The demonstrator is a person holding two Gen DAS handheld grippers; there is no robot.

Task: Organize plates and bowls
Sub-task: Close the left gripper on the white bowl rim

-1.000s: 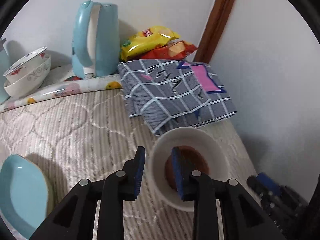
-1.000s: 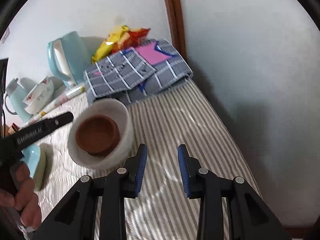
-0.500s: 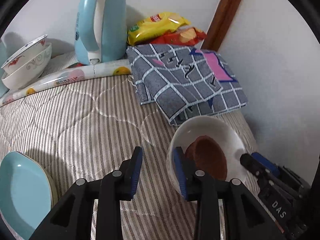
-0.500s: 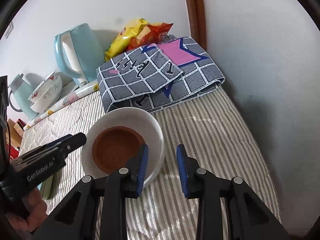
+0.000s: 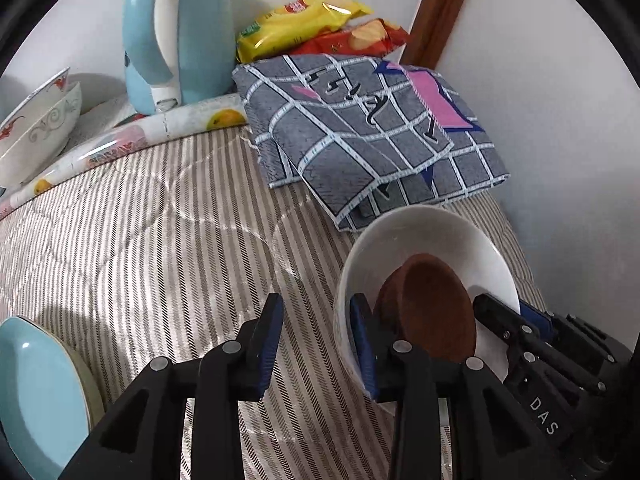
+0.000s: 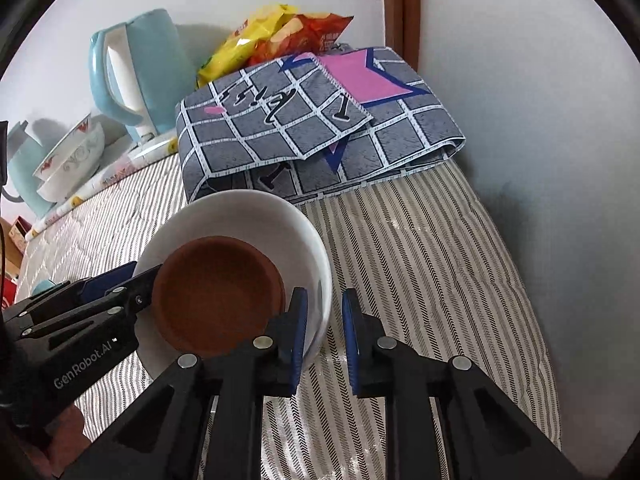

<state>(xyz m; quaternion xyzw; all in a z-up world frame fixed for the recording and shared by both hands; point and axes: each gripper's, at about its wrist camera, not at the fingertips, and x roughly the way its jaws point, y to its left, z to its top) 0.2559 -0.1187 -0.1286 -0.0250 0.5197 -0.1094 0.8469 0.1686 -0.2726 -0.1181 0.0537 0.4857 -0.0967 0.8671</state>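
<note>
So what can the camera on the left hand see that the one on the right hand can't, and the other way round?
Only the left wrist view shows the pale blue oval plate at its lower left edge.

Only the right wrist view shows a second pale blue jug at the far left, and part of a hand holding the other tool.

Both show the white ceramic bowl with the brown wooden dish inside, the tall blue kettle, the grey checked folded cloth, the snack bags and the stacked patterned bowls.
</note>
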